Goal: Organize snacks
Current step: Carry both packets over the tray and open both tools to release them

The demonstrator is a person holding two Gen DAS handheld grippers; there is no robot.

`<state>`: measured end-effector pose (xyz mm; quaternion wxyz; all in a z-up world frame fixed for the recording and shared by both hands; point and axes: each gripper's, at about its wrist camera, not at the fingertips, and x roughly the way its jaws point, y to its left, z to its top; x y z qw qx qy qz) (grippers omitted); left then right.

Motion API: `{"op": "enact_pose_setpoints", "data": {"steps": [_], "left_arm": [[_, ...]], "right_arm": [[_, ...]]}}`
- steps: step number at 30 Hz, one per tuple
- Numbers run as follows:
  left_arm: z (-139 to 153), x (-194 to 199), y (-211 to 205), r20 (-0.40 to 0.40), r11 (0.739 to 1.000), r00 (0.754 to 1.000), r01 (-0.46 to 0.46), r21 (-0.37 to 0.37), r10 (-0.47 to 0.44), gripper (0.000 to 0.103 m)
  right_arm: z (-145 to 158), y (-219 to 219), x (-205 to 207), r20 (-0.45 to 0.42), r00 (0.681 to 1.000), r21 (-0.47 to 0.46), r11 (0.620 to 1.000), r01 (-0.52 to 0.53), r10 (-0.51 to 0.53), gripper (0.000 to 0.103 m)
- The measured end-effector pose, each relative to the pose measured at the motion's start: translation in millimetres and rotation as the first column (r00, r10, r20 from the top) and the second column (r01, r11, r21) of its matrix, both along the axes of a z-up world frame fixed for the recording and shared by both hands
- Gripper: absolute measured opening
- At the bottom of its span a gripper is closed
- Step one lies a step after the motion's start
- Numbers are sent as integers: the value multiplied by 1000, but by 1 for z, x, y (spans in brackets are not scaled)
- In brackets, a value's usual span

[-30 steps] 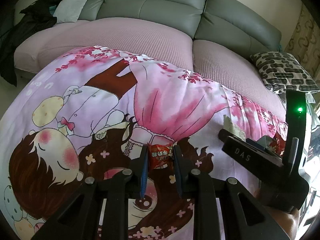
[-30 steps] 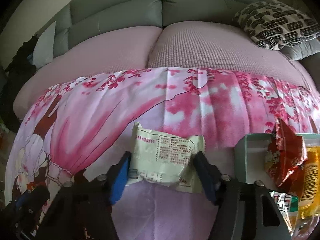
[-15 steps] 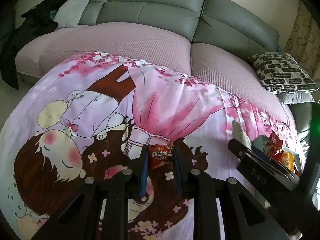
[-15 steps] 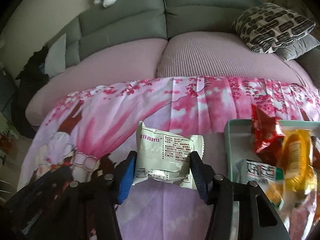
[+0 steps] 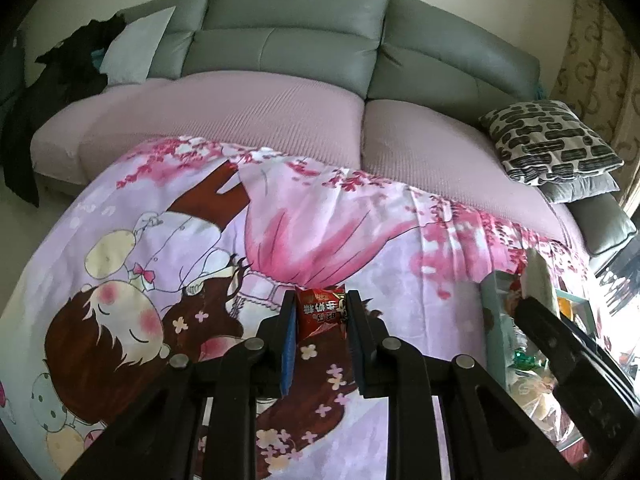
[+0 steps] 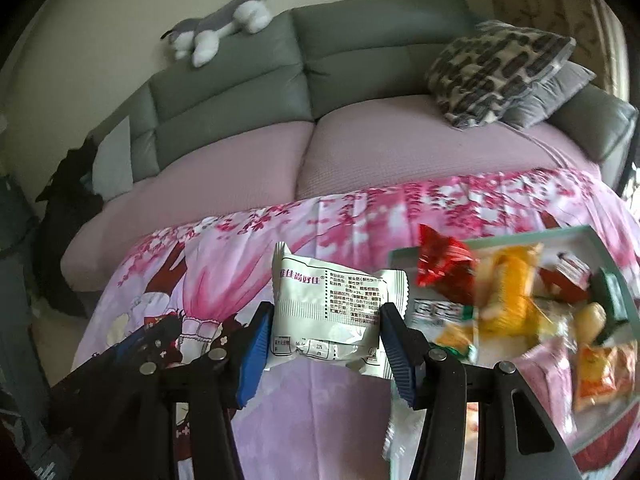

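Two claws, each clamped on one snack packet above the pink cartoon cloth.

Left claw: jaws at their narrowest, pinching small red packet by its sides; packet upright, lifted clear of cloth, near centre of left wrist view. Right claw: jaws partly apart, lately drawn in a little, blue pads pressing both sides of white packet with printed label facing camera; packet raised off cloth, just left of teal tray. Tray at right on cloth, heaped with mixed snacks: red bag at far left corner, orange-yellow bag beside it, others blurred. Grey sofa with pink seat cover at far side; patterned cushion far right; plush toy on sofa back.
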<state>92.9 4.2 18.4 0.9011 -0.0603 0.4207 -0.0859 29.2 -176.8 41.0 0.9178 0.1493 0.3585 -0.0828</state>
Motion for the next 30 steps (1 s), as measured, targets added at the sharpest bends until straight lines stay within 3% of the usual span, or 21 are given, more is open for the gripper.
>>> {"op": "enact_pose_setpoints", "data": {"steps": [15,23,30], "left_arm": [[37,-28,-64,105,989,984,134,67,-141,24],[47,-45,-108,134,971,963,222,92,-233,24],[47,-64,-160,141,939,931,320,129,-337,24]], "right_arm": [[19,-75,-58,43,981,49,981,188,-190,56],[10,-149,-93,-7,927,64,925,375,-375,56],[6,-195,-123,-19,888,79,884,460,-460,57]]}}
